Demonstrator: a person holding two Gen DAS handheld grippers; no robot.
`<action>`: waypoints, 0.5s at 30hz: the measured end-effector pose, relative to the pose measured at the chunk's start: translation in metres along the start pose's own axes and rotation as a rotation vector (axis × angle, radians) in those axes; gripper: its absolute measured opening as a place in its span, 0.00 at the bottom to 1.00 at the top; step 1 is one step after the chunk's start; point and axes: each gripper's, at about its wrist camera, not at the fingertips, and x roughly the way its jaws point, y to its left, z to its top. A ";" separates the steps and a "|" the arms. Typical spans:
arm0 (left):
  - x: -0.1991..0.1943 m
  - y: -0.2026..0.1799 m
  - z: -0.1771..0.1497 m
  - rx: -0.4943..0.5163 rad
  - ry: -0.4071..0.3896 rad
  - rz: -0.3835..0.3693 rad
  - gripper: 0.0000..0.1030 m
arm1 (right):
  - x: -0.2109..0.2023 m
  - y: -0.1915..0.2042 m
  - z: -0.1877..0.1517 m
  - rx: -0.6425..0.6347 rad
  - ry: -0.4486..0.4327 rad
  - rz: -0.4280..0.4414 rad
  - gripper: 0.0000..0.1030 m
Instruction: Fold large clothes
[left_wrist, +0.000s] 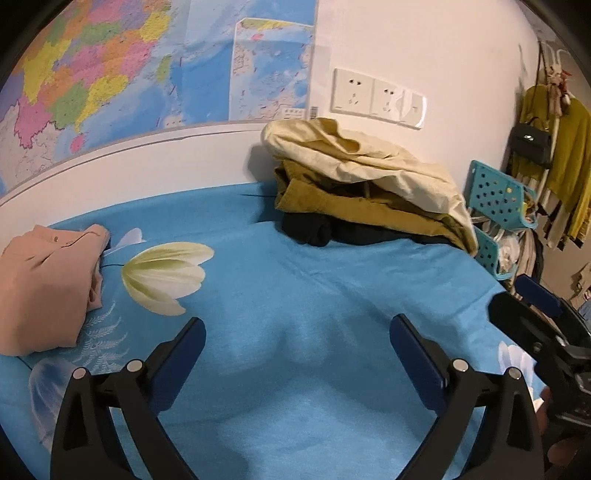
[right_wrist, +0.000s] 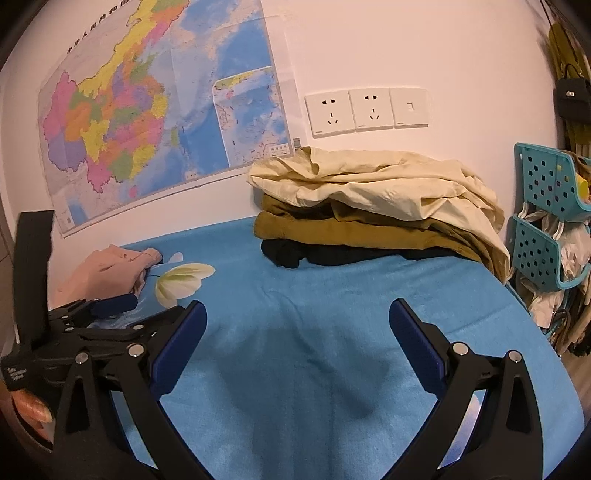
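Fingers of both the left gripper (left_wrist: 297, 332) and right gripper (right_wrist: 297, 317) spread apart, empty, above the bed (left_wrist: 295, 280).
Unfolded clothes pile (right_wrist: 373, 214) waits by the wall, likely next; folded pink garment (left_wrist: 44, 288) sits aside, leaving the middle for folding.

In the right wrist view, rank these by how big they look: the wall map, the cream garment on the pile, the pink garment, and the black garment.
Largest to smallest as they appear:
1. wall map
2. cream garment
3. pink garment and black garment: too close to rank, since both are partly hidden.
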 end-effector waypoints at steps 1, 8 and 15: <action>0.000 0.000 -0.001 -0.006 0.001 -0.009 0.93 | 0.000 0.000 0.000 0.001 0.004 0.002 0.95; -0.001 -0.002 -0.003 -0.008 0.008 -0.019 0.93 | -0.002 -0.003 -0.002 -0.001 -0.002 -0.003 0.95; -0.005 -0.005 -0.002 0.005 -0.022 -0.010 0.93 | -0.001 -0.002 -0.005 -0.008 0.016 0.008 0.95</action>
